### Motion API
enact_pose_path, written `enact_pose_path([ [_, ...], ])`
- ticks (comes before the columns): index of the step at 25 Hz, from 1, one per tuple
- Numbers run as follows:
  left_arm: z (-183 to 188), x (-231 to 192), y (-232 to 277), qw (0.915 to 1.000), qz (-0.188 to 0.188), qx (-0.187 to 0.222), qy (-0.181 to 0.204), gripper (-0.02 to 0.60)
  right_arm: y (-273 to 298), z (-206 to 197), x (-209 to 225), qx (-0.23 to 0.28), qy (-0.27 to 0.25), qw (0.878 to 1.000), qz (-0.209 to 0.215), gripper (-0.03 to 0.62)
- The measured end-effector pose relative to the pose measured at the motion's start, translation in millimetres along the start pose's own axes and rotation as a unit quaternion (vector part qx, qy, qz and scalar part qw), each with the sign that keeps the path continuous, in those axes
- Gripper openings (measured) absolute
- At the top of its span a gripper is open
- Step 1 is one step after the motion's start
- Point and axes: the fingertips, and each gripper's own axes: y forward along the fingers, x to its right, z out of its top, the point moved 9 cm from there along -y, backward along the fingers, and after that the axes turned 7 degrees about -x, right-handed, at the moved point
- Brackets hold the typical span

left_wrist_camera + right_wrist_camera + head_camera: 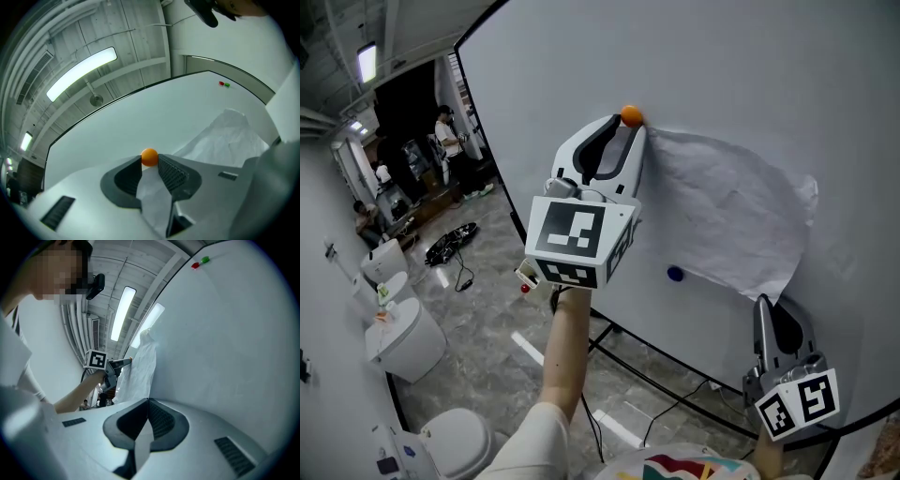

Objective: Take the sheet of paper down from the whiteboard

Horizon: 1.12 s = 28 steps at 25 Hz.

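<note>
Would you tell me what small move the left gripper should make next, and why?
Probably pull the magnet straight off the whiteboard: the left gripper is closed on it, and it pins the top corner of the paper. The shut right gripper sits at the lower corner.

This looks like a big lab or workshop hall. There is a large whiteboard, a grey tiled floor with loose cables, long ceiling lamps under a panelled roof, and people standing at equipment far behind.
</note>
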Motion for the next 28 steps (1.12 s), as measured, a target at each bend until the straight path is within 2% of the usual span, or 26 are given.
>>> enact_pose_path([
  [5,12.1,-6.0,5.3,1.0,0.0,-0.006,0.006,0.156,-3.6,-0.4,1.8,0.003,0.007,1.0,0.003,0.015],
  [9,11.6,-2.5,-3.7,0.9992,0.031,0.022,-0.012,0.16,-0.8,-0.6,3.7,0.004,0.006,1.0,0.013,0.015],
  [12,12.1,0.5,-29.4,0.9976,0.052,0.042,-0.019,0.17,-1.9,-4.8,0.5,0.006,0.01,1.0,0.023,0.015],
  [16,9.7,13.4,-91.7,0.9954,0.062,0.062,-0.037,0.169,-6.6,-12.2,-13.2,0.006,0.014,0.999,0.049,0.015],
  [20,-2.4,24.7,-141.8,0.9951,0.063,0.026,-0.071,0.167,6.7,-8.8,-23.7,-0.005,-0.007,0.997,0.073,0.015],
  [23,-18.4,32.8,-175.5,0.9921,0.099,-0.019,-0.075,0.167,17.3,-8.8,-33.6,-0.012,-0.019,0.996,0.091,0.015],
  [25,-37.1,39.1,-199.1,0.9876,0.121,-0.041,-0.092,0.167,23.9,-16.2,-42.0,-0.015,-0.022,0.994,0.103,0.015],
  [28,-73.5,49.8,-224.9,0.9765,0.137,-0.082,-0.145,0.167,36.7,-31.5,-52.3,-0.031,-0.027,0.991,0.127,0.015],
])
